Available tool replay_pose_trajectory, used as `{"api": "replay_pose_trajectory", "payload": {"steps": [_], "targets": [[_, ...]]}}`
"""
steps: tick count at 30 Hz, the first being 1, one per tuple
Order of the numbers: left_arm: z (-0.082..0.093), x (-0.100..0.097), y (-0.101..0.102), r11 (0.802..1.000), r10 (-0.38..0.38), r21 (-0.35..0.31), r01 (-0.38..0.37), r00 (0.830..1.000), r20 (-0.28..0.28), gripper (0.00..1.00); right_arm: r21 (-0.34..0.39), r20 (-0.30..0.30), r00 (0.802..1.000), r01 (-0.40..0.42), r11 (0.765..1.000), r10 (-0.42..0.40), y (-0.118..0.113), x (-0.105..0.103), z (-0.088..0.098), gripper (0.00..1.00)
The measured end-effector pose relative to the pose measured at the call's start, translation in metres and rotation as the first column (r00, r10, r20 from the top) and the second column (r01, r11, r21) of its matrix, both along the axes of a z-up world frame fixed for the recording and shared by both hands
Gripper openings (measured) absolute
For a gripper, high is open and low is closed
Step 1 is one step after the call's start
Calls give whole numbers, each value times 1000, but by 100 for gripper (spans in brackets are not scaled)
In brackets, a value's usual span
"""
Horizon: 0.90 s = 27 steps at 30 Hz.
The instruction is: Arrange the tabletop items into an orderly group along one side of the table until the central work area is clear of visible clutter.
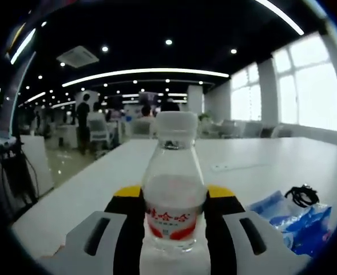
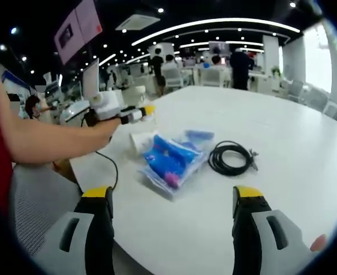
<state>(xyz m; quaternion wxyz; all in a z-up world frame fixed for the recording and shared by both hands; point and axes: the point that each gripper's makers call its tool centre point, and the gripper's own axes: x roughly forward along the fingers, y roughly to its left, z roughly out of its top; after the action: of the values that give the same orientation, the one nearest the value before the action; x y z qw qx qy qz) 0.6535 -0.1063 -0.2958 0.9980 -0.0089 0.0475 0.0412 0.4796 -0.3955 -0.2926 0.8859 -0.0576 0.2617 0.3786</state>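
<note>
A clear water bottle (image 1: 174,189) with a white cap and a red label stands upright between my left gripper's (image 1: 174,197) black, yellow-tipped jaws, which press on both its sides. Whether its base touches the white table (image 1: 254,160) I cannot tell. To its right lie a blue plastic bag (image 1: 298,222) and a black cable (image 1: 301,195). In the right gripper view, my right gripper (image 2: 173,195) hovers open over the table's near part, with the blue bag (image 2: 171,160) and coiled black cable (image 2: 231,157) just beyond it. The left gripper (image 2: 135,114) is held farther back left.
A person's bare arm (image 2: 54,140) reaches across from the left to the left gripper. A grey mesh chair (image 2: 25,200) stands at the table's near left edge. The white table (image 2: 282,126) stretches far back; people, desks and chairs fill the room beyond.
</note>
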Motion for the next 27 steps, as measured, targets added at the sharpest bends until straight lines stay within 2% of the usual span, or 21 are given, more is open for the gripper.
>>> {"api": "replay_pose_trajectory", "payload": {"steps": [9, 27], "targets": [[0, 1, -9, 1000, -1, -3, 1, 1000, -2, 37, 0, 3, 1000, 2, 1000, -2, -1, 0, 0, 86], [-2, 6, -9, 999, -37, -1, 37, 999, -30, 40, -3, 2, 1000, -3, 1000, 3, -1, 0, -1, 86]]}}
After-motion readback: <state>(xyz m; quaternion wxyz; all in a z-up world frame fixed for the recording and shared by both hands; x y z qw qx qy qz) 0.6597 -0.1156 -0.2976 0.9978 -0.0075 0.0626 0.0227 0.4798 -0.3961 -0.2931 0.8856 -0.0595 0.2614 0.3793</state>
